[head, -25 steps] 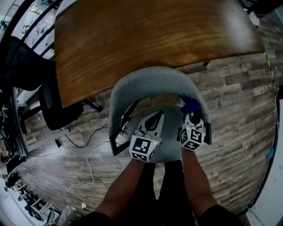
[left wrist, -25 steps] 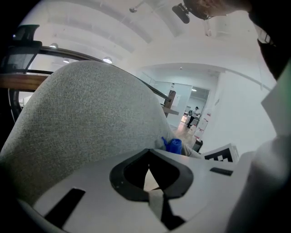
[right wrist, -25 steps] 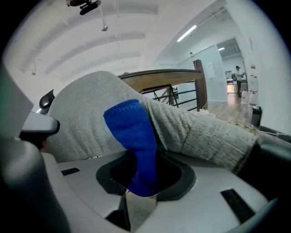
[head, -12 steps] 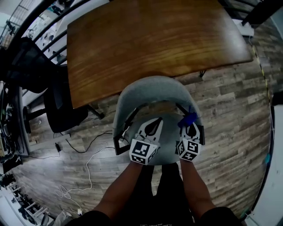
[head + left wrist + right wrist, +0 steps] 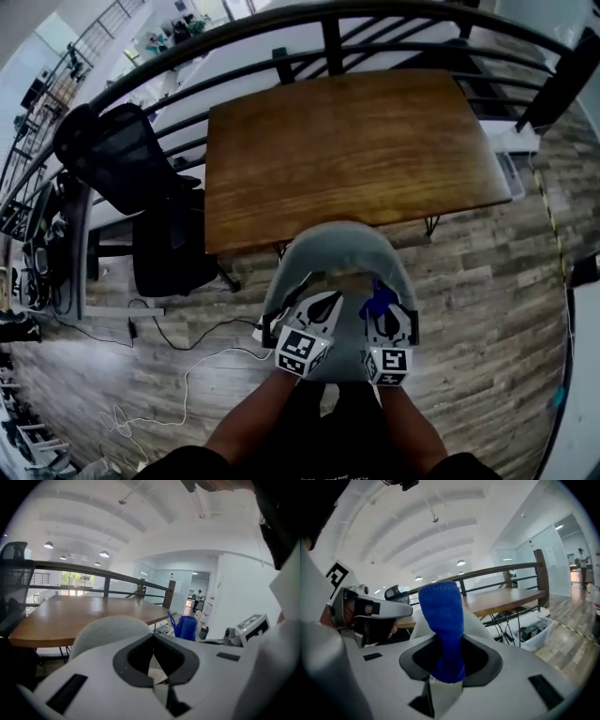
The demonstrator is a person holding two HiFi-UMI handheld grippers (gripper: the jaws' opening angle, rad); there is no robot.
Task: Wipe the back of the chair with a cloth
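L tongs (image 5: 322,305) clenched, nothing betw the jaws. R tongs (image 5: 386,319) clamped on the blue cloth (image 5: 443,625), which sticks up out of the jaws as a rolled wad. Both tongs sit side by side, close but apart, over the seat of the grey chair (image 5: 333,246). Its curved back wraps round just ahead of both tips. Cloth is up near the R end of that back; can't tell if it touches. Past the chair, ahead of both tongs, is the wooden worktop (image 5: 347,150), w/ a dark railing (image 5: 281,19) beyond it. A black office chair (image 5: 122,159) is well off to my L, on the wood floor (image 5: 487,281).
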